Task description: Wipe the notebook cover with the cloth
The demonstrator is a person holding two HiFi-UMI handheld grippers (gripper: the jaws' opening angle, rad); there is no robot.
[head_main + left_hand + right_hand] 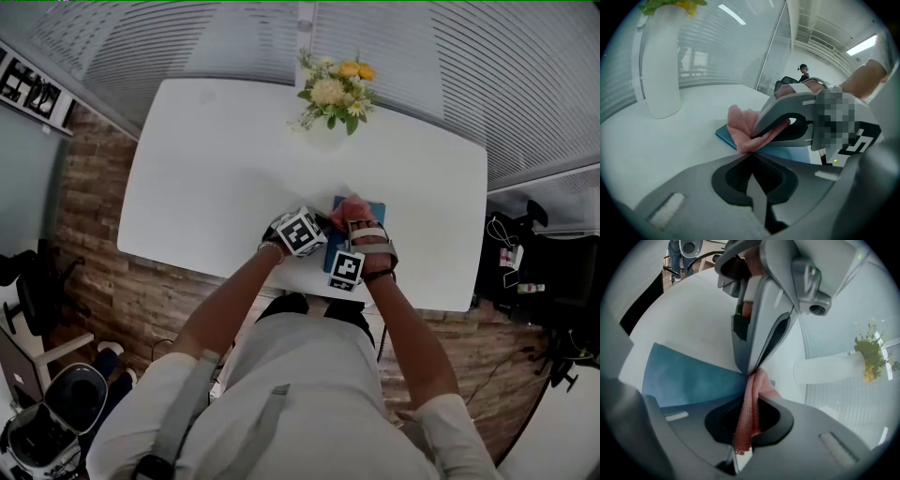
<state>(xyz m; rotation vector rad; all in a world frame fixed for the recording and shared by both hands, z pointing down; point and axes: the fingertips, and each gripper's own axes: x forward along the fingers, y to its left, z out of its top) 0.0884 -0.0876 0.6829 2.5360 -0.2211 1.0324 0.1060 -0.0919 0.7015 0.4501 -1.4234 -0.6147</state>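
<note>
The cloth (749, 408), pink and loosely woven, is held just above the notebook (684, 380), with one bunched end lying on the blue cover. It is gripped by both tools at once. The jaws of the right gripper (753, 400) are closed on it, and a strip of the fabric is seen running down between them. The jaws of the left gripper (750, 153) are closed too, with a corner of the cloth pinched at their tips. The two grippers are brought tip to tip over the notebook, the left one being tilted in from the side.

The notebook is laid flat on the white surface (216, 169), close to the edge nearest the person and to the right of the surface's middle. Most of its cover is hidden in the head view by the grippers and the hands.

A white vase (658, 65) is placed well apart from the notebook, at the far edge of the surface, and yellow and pale flowers (336, 92) are held in it.
</note>
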